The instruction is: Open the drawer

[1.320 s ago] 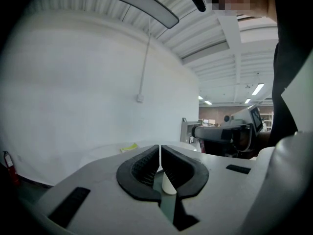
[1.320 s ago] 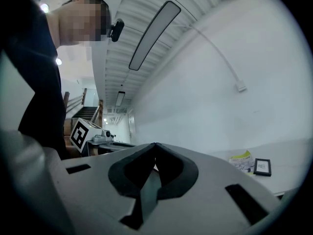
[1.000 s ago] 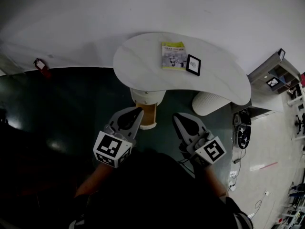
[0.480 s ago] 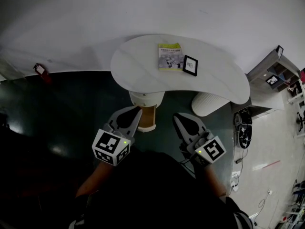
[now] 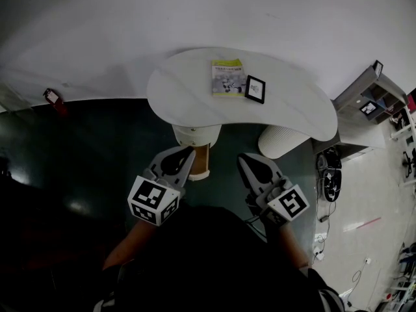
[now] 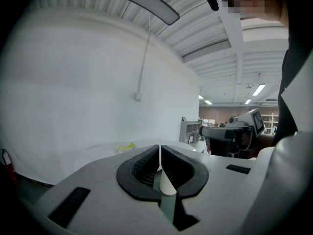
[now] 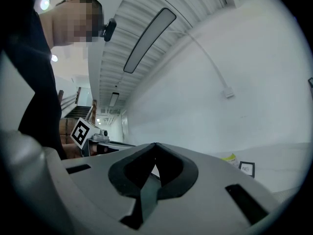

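Note:
A white kidney-shaped table (image 5: 292, 112) stands on a round white pedestal (image 5: 195, 135). At the pedestal's near side a wood-coloured drawer (image 5: 201, 157) with a white front shows below the tabletop. My left gripper (image 5: 190, 149) is shut and empty, its tips just left of the drawer. In the left gripper view the left gripper (image 6: 160, 149) has its pads together and points over the tabletop. My right gripper (image 5: 240, 158) is shut and empty too, a short way right of the drawer. The right gripper (image 7: 155, 145) shows its pads meeting in its own view.
A yellow-green book (image 5: 225, 77) and a small black-framed picture (image 5: 255, 88) lie on the table. A white ribbed cylinder (image 5: 283, 140) stands under the table's right end. A grey shelf unit (image 5: 374, 99) and floor cables (image 5: 328, 177) are at right. A red object (image 5: 52, 97) is at far left.
The table and pedestal sit slightly further left in the head view. Both grippers stay shut and keep about the same place in the picture.

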